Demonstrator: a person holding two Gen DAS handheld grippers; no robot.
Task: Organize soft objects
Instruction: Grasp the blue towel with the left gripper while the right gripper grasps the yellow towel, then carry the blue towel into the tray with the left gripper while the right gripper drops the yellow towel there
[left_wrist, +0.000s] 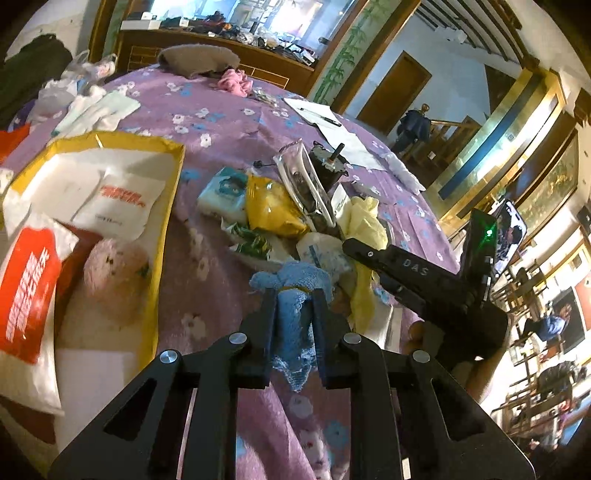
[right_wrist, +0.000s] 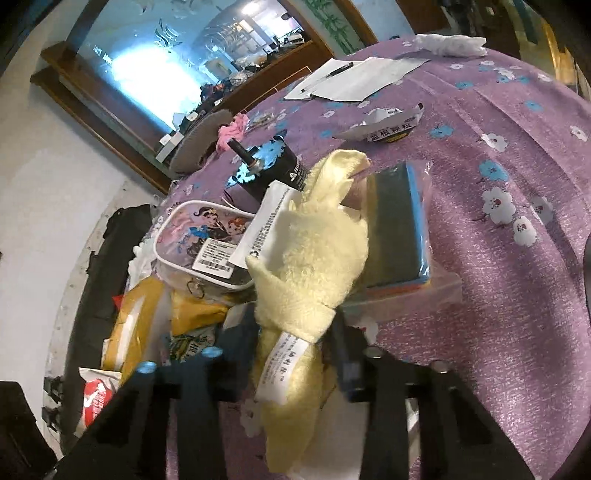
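Note:
My left gripper (left_wrist: 293, 295) is shut on a blue cloth (left_wrist: 291, 317) and holds it above the purple flowered table cover (left_wrist: 214, 122). My right gripper (right_wrist: 295, 321) is shut on a pale yellow towel (right_wrist: 314, 240) with a white label; it also shows in the left wrist view (left_wrist: 364, 221), with the right gripper (left_wrist: 388, 262) beside it. A yellow-rimmed box (left_wrist: 168, 206) at the left holds a pink plush toy (left_wrist: 114, 269) and white and red bags.
A heap of packets, a yellow bag (left_wrist: 271, 206), a cartoon pencil case (right_wrist: 199, 236), a black motor (right_wrist: 273, 166) and packaged sponges (right_wrist: 399, 229) lies mid-table. Papers with a pen (right_wrist: 351, 77), a pink cloth (left_wrist: 234, 81) and a grey cloth (left_wrist: 199, 59) lie farther back.

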